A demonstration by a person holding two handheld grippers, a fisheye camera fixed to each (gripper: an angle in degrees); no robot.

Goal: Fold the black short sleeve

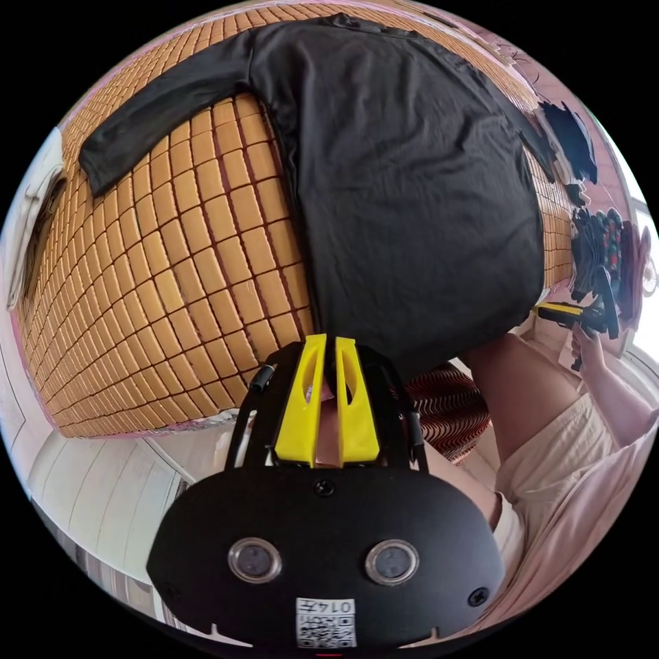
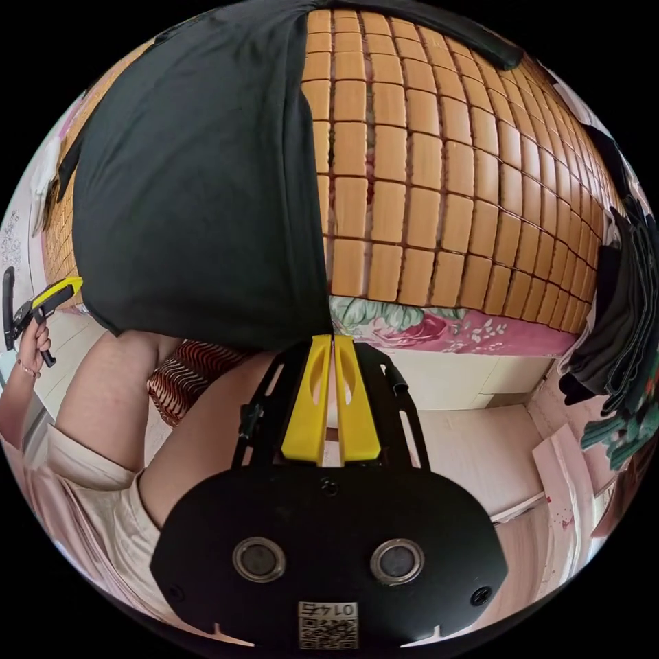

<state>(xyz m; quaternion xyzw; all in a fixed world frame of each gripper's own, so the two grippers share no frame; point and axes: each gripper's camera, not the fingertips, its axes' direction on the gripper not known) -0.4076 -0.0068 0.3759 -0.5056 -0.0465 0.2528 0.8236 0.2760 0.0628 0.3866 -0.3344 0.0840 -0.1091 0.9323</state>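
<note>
Black tee (image 1: pixel 412 178) spread flat on bamboo mat (image 1: pixel 171 288), hem over bed edge (easy reach). L gripper (image 1: pixel 331 342) and R gripper (image 2: pixel 332 339) pinched onto hem corners, prob. for first fold.

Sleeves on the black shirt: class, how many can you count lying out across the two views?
2. One sleeve stretches over the bamboo mat in the left gripper view; the other sleeve lies near the mat's far edge. The shirt has no further sleeves visible.
</note>
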